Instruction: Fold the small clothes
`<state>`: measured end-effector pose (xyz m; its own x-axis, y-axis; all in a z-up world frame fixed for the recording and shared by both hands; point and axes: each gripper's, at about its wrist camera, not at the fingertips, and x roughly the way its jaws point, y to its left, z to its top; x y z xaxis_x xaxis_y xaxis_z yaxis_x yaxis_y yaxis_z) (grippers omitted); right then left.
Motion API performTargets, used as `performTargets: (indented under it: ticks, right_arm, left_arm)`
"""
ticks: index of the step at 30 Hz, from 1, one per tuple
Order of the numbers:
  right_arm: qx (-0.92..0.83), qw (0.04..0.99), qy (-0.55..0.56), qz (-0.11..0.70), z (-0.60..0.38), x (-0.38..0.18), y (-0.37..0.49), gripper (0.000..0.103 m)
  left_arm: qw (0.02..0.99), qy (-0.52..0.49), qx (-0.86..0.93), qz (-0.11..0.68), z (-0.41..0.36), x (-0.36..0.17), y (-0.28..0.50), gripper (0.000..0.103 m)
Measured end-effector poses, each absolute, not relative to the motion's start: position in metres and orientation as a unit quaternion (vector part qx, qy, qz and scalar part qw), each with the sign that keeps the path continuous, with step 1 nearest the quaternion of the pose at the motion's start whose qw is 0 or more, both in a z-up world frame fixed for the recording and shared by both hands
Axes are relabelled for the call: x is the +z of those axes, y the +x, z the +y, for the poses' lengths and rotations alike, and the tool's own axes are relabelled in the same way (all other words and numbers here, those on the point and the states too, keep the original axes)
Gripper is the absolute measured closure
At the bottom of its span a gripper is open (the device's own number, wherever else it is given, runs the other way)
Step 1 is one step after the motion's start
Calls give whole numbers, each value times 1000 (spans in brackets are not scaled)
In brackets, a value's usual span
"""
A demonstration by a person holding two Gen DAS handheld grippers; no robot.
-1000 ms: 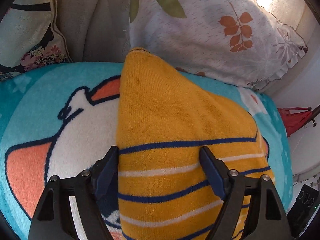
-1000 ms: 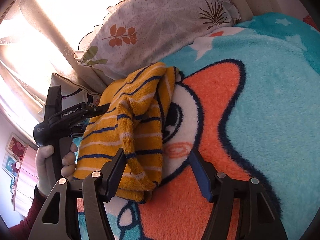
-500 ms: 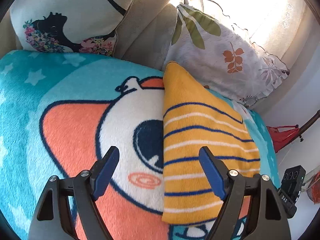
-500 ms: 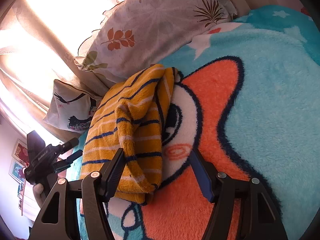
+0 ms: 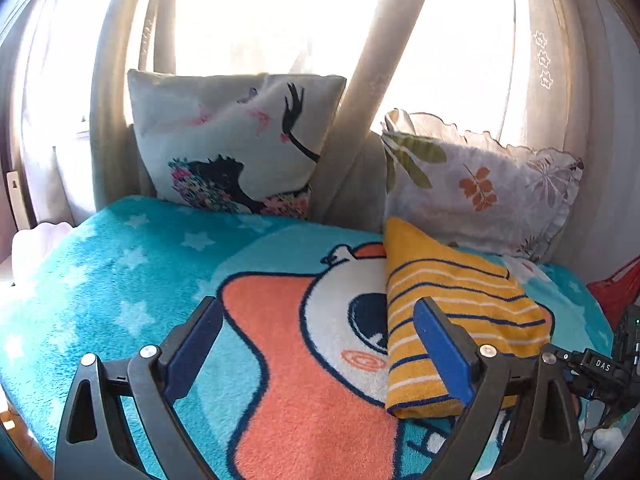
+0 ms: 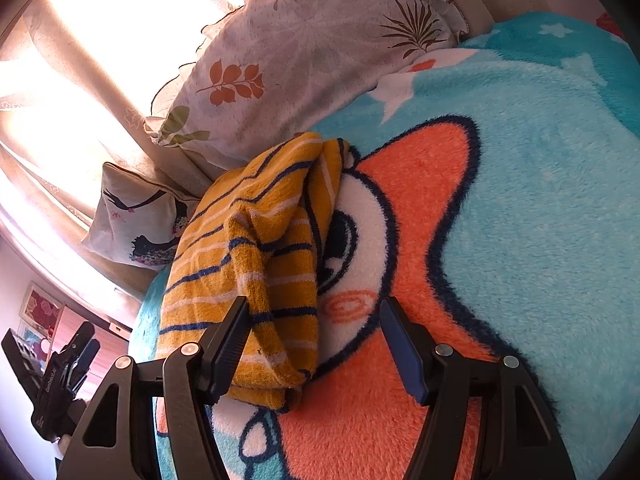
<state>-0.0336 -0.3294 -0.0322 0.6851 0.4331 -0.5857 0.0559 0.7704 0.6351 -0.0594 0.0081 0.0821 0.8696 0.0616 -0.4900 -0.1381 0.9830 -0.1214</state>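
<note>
A yellow garment with navy and white stripes (image 5: 452, 312) lies folded on the turquoise cartoon blanket (image 5: 132, 280), by the leaf-print pillow. My left gripper (image 5: 318, 308) hangs back from it over the blanket's orange and white patch. Its jaws are opening and nothing is between them. In the right wrist view the garment (image 6: 256, 248) shows a bulky folded edge. My right gripper (image 6: 314, 308) hovers open at its near end. The left finger overlaps the cloth, but the pads do not press it. The left gripper (image 6: 68, 364) shows at the lower left, off the bed.
A pillow with a dancer print (image 5: 236, 148) and a leaf-print pillow (image 5: 480, 188) lean against the curtains (image 5: 372, 80) at the back. Something red (image 5: 616, 288) lies beyond the blanket's right edge. The blanket stretches wide to the left of the garment.
My left gripper has let go of the garment, drawn back and up, swung away to the left, and its jaws have widened. The garment now lies folded. The right gripper has stayed put.
</note>
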Motion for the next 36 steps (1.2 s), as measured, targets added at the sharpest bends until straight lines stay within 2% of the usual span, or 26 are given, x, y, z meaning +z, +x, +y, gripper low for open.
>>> performTargets:
  ticks: [1,6,9,12,14,18,20,22,24,26,29,31,36]
  right_arm:
    - [107,861,320,381,-330,-32,-34,32]
    - [66,873,312,369,-332,-26,-44,32]
    - [-8,910,268,315,-325,-1,-73,32]
    - [-33,922,279,266,-318,14,-113,25]
    - [-41,924,278,260,-314,20,-132,24]
    - [-89,949,192,232,-303,51,-165,23]
    - [-116,960,158,197,-298,71,-183,14]
    - [-145,968,137,153,-293,85,-202,0]
    - [-145,973,147,102,-294,93,-218,0]
    - [-102,970,208,71,-307,98,-225,0]
    - [-75,951,280,109,-327,102,-213,0]
    - [-90,961,229,127,-318,108,-205,0]
    - [-159,968,-41,190,-270,125,-178,0]
  left_arm:
    - [965,-77,63,241,11,86,-65,1]
    - [966,-50,116,225,16,97,-89,0]
    - [966,-42,96,238,12,96,-101,0]
    - [965,-37,76,249,4,90,-113,0]
    - [964,-28,66,256,-4,85,-118,0]
    - [960,-3,45,276,-23,74,-120,0]
    - [958,5,32,286,-30,70,-119,0]
    - [955,3,18,295,-35,67,-118,0]
    - [952,0,6,305,-37,63,-117,0]
    - [949,-1,-1,315,-38,59,-115,0]
    - [943,-6,-7,331,-38,52,-110,0]
    - [940,-9,-11,341,-37,48,-106,0]
    - [934,-12,-13,357,-36,40,-98,0]
